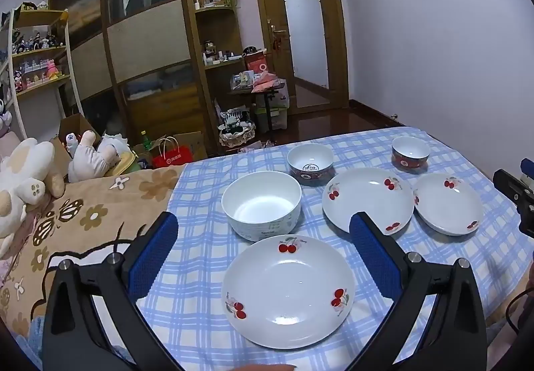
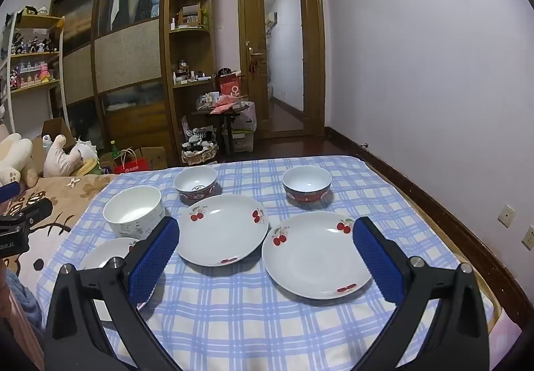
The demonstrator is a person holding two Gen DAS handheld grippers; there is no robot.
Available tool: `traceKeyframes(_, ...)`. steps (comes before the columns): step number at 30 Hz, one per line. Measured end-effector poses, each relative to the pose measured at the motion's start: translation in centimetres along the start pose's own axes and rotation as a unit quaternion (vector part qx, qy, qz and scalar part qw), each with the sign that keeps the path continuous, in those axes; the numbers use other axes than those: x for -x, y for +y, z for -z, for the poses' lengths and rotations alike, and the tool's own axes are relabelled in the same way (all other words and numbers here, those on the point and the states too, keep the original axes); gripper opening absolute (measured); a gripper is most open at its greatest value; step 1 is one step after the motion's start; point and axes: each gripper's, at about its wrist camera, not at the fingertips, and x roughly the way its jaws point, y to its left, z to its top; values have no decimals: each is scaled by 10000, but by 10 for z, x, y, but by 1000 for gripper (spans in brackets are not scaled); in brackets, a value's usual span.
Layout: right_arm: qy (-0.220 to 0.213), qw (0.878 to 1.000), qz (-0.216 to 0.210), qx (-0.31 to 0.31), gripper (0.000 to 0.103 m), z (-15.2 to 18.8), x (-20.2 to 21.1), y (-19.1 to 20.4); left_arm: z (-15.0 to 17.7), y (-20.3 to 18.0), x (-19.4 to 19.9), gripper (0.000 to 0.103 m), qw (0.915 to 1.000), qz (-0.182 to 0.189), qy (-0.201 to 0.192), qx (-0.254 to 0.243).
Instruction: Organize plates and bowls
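Right now I'm hovering both the left gripper (image 1: 263, 257) and right gripper (image 2: 267, 257) wide open and empty over the checked cloth (image 2: 233, 321), judging I should be pinching the nearest cherry plate (image 1: 288, 291) at its rim.

On the cloth (image 2: 233, 321), the middle plate (image 2: 223, 229) sits at centre. The large bowl (image 2: 134, 216) lies at nine o'clock, the near-left plate (image 2: 103, 257) at eight, the right plate (image 2: 315, 254) at four, one small bowl (image 2: 195, 183) at eleven, another (image 2: 307, 186) at two.
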Motion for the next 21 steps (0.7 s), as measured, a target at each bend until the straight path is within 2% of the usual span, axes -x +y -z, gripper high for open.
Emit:
traceKeyframes(7, 41, 10000, 12, 2, 103, 0, 0, 1, -1, -14, -10, 101, 9999, -72, 77, -44)
traceKeyframes(21, 39, 10000, 15, 6, 103, 0, 0, 1, 0, -3, -1, 101, 10000, -4, 6, -68)
